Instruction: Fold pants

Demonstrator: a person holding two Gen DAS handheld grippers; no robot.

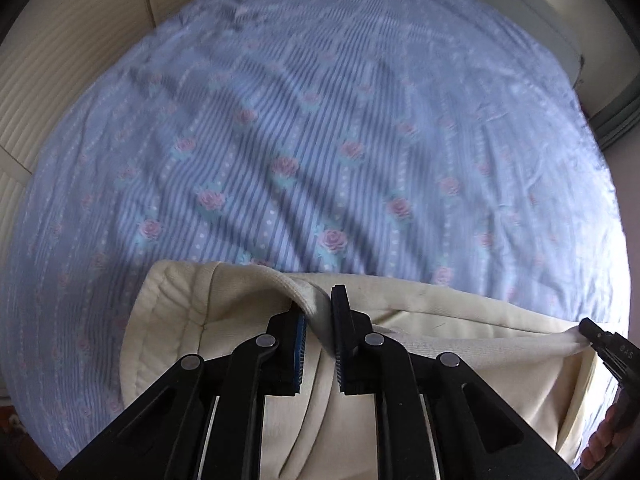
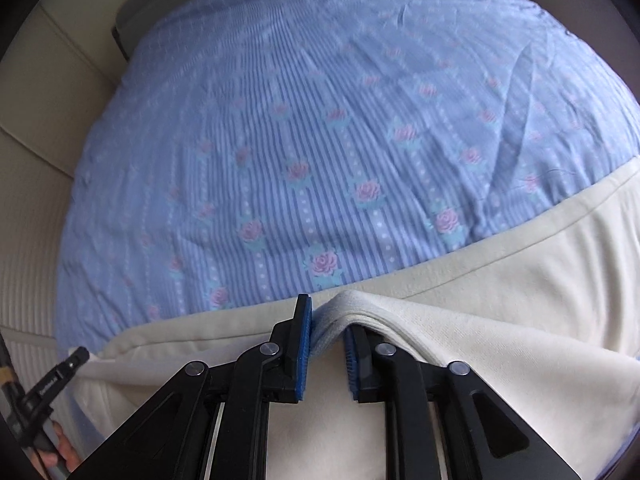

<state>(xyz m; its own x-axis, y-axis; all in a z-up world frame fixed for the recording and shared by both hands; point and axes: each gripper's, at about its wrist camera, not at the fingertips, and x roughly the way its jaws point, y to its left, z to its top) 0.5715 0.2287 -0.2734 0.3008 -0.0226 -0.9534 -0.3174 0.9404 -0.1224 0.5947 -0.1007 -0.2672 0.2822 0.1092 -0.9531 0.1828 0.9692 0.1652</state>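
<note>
The cream pants [image 1: 440, 332] lie along the near edge of the blue striped rose-print sheet [image 1: 304, 128]. My left gripper [image 1: 318, 312] is shut on a raised fold of the pants' edge, lifted a little above the bed. My right gripper [image 2: 328, 320] is shut on another bunched edge of the same pants [image 2: 520, 280], also lifted. The right gripper shows at the right edge of the left wrist view [image 1: 600, 340], pinching the cloth. The left gripper shows at the lower left of the right wrist view [image 2: 64, 372]. The cloth hangs taut between them.
The sheet [image 2: 320, 120] covers a bed or cushion. A cream ribbed sofa back [image 1: 60, 80] borders it on the left. A grey cushion or frame [image 1: 560, 40] sits at the far right corner.
</note>
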